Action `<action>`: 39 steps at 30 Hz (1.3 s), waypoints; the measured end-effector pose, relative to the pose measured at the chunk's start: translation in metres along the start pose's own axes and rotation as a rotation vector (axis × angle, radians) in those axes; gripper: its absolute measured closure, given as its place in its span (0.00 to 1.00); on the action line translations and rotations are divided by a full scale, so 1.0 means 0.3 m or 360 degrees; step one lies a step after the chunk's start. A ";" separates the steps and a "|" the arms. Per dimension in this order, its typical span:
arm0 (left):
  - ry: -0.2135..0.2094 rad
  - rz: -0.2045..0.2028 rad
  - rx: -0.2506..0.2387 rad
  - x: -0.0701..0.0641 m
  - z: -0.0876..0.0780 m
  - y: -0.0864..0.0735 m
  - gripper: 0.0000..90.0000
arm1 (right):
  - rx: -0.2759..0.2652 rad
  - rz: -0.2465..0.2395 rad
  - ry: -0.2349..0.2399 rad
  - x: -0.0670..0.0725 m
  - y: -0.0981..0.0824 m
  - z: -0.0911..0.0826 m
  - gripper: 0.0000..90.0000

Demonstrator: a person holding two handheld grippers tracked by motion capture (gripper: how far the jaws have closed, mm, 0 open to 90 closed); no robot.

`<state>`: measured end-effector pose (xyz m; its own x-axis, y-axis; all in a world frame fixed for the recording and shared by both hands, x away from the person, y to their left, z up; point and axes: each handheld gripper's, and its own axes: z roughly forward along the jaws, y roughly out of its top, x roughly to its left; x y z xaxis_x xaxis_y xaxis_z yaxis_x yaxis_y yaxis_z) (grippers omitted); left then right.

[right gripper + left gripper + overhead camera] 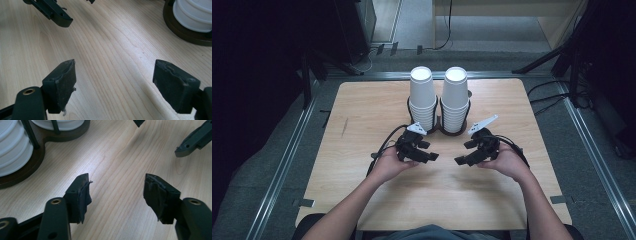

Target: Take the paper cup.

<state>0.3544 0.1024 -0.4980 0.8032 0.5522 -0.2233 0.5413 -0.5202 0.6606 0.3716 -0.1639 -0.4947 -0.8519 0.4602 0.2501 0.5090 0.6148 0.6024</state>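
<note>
**Two open grippers face each other before the cup stacks**

The table (pixel 362 105) is pale wood with fine, wavy grain and rounded corners, set on a grey floor with metal rails along its sides. At its far middle stands a dark brown holder (pixel 439 125) with thin black upright rods, its base shaped like two joined rings. It carries two tall stacks of white paper cups, upside down, flat bottoms up: the left stack (pixel 422 95) and the right stack (pixel 455 95), just beside each other. Their rolled rims form ridged bands low down, seen close in the left gripper view (pixel 12 150) and the right gripper view (pixel 195 13).

The left hand (pixel 388 165) comes in from the bottom, forearm angled up and inward, holding the left gripper (pixel 424 152), which points toward the table's middle. It is matt black plastic with brass-coloured screw inserts and a grey plate on top. Its jaws stand spread wide over bare wood (pixel 116 192), their dark rubber pads worn and frayed at the edges, gripping nothing.

The right hand (pixel 509 162) mirrors it, forearm angled inward, with the right gripper (pixel 467 157) pointing left toward the other. Its jaws are likewise parted and empty (pixel 113 85), pads scuffed. The two grippers' tips are near each other but apart, in front of the holder.
</note>
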 end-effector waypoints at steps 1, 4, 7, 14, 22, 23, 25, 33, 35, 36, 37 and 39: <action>0.0003 0.0003 0.0000 0.000 -0.001 0.001 0.44 | 0.0002 -0.0003 0.0000 -0.001 0.000 0.000 0.21; -0.0006 -0.0006 0.0000 0.001 -0.004 0.002 0.47 | -0.0006 -0.0010 0.0000 -0.002 0.001 -0.004 0.22; -0.0005 -0.0009 0.0006 0.001 -0.005 0.004 0.48 | -0.0004 -0.0011 0.0001 -0.002 0.002 -0.007 0.22; -0.0014 -0.0071 0.0026 0.011 -0.015 0.023 0.59 | -0.0015 0.0001 -0.0012 -0.008 0.005 -0.021 0.24; 0.0018 -0.0057 0.0031 0.038 -0.032 0.061 0.69 | -0.0077 0.0023 -0.0019 -0.023 0.024 -0.062 0.26; 0.0015 -0.0051 0.0008 0.040 -0.035 0.066 0.70 | -0.0078 0.0033 -0.0022 -0.025 0.027 -0.068 0.27; 0.0020 -0.0045 0.0003 0.042 -0.038 0.072 0.72 | -0.0082 0.0035 -0.0026 -0.029 0.030 -0.074 0.27; 0.0057 -0.0053 -0.0027 0.046 -0.045 0.115 0.82 | -0.0085 0.0053 -0.0046 -0.064 0.066 -0.113 0.27; 0.0059 -0.0070 -0.0035 0.049 -0.046 0.127 0.84 | -0.0074 0.0042 -0.0061 -0.066 0.077 -0.122 0.28; 0.0061 -0.0069 -0.0040 0.051 -0.047 0.133 0.84 | -0.0074 0.0042 -0.0061 -0.066 0.077 -0.122 0.28; 0.0054 -0.0071 -0.0055 0.051 -0.046 0.140 0.86 | -0.0069 0.0033 -0.0065 -0.067 0.083 -0.127 0.28; 0.0063 -0.0063 -0.0061 0.051 -0.047 0.158 0.88 | -0.0073 0.0030 -0.0074 -0.069 0.095 -0.138 0.27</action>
<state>0.3887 0.0954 -0.4600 0.7704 0.5977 -0.2217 0.5619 -0.4724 0.6791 0.3987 -0.1824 -0.4512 -0.8351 0.5012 0.2268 0.5177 0.5764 0.6323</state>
